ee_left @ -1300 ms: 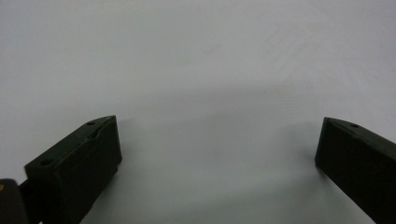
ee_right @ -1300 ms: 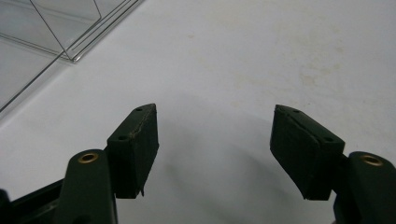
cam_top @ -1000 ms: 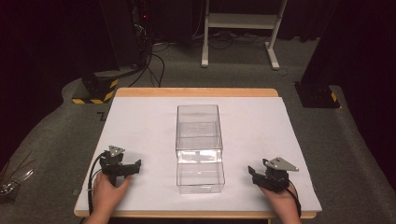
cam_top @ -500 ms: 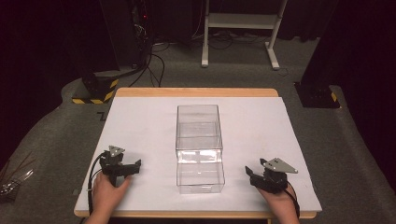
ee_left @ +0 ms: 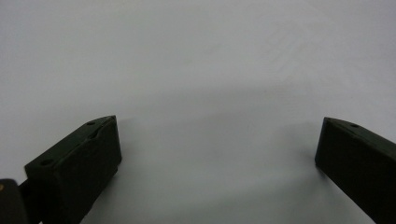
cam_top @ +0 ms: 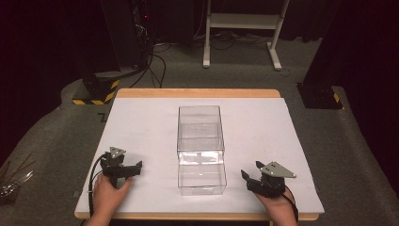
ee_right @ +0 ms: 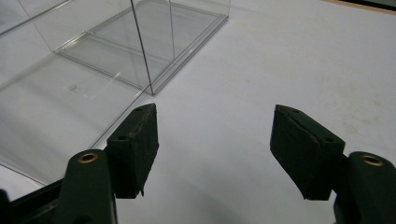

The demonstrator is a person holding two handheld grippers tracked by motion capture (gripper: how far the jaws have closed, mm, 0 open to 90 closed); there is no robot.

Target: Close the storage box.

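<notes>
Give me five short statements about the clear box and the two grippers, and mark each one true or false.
1. The clear box stands between the two grippers. True.
2. The left gripper is shut on the box. False: its jaws are open over bare white table cover.
3. The right gripper is open. True.
4. The box holds a red ball. False: it looks empty.
5. The right gripper touches the box. False: it sits apart, beside it.
</notes>
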